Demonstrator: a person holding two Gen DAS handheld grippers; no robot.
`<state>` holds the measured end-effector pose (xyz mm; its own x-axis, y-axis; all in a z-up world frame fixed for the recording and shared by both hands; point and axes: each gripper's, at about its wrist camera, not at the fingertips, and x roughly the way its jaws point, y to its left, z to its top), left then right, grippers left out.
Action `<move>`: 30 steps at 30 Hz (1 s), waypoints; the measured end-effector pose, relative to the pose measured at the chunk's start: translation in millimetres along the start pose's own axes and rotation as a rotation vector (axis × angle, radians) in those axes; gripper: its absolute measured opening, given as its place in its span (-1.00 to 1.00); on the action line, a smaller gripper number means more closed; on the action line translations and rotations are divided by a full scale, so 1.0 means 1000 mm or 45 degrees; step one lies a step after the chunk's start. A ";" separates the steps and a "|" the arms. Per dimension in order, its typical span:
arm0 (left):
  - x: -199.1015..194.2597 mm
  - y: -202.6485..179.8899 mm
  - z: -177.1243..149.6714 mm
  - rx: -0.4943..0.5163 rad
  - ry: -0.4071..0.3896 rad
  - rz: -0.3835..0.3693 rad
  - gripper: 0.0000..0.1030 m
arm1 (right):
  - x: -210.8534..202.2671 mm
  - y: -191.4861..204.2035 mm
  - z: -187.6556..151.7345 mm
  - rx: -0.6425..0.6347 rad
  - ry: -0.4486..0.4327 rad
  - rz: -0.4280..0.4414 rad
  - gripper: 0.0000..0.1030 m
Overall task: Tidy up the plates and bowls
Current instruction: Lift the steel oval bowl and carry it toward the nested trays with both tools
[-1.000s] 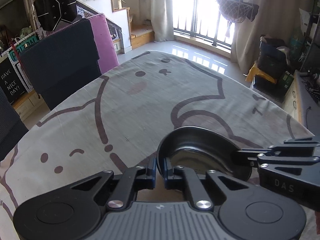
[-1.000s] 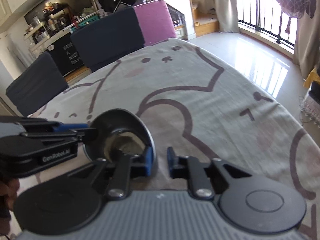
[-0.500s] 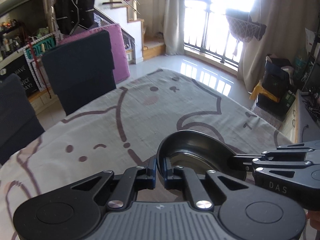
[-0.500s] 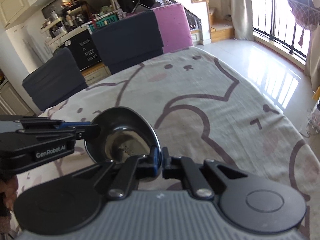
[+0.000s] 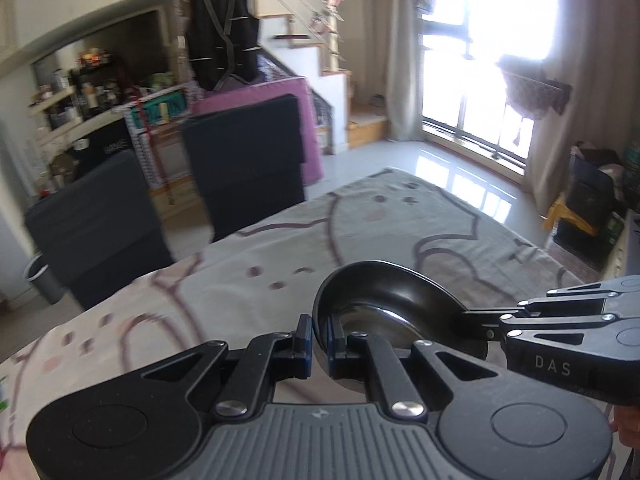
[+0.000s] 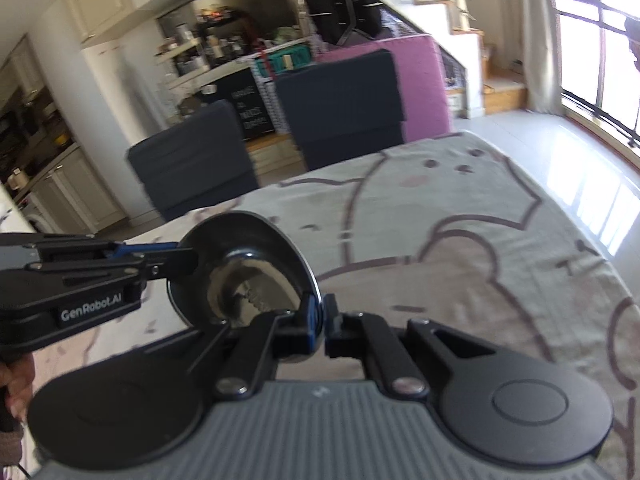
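Biggest risk from here, as I judge it: the bowl [image 5: 384,304] is pinched only at its thin rim by two separate grippers, so if the hands drift apart, twist differently or tilt unevenly, the smooth metal could slip out of one pair of pads and swing or drop onto the tablecloth [image 5: 280,264] below. Bowl looks shiny and slick, w/ little edge for the pads to bite, so a jerk would prob be enough. Second risk: both views are blurred and glare from the window [image 5: 480,40] is strong, so judging where to set it down may be hard; no stack or other dish shows in either view. Left gripper [image 5: 316,340]: jaws nearly closed, narrow gap, clamped on the bowl's near rim right betw the blue pads, bowl sitting just ahead of it and slightly to its right. Right gripper [image 6: 320,324]: jaws closed right down on the opposite rim, bowl ahead and to its left, tilted so its inside faces that camera. Bowl appears held clear above the cloth, not resting on it, w/ dark chairs [image 6: 340,104] well beyond
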<state>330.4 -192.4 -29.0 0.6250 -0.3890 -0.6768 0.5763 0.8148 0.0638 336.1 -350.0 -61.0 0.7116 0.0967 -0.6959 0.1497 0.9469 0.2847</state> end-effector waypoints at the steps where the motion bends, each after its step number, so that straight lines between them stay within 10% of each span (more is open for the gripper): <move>1: -0.008 0.006 -0.005 -0.014 -0.002 0.021 -0.83 | -0.001 0.009 -0.002 -0.011 0.003 0.020 -0.92; 30: -0.138 0.178 -0.185 -0.536 0.139 0.388 -0.86 | 0.020 0.250 -0.094 -0.528 0.251 0.441 -0.91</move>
<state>249.6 85.6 -59.8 0.6596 -0.0785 -0.7475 0.1014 0.9947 -0.0150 323.0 -82.7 -66.0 0.5237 0.4402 -0.7294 -0.3793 0.8871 0.2631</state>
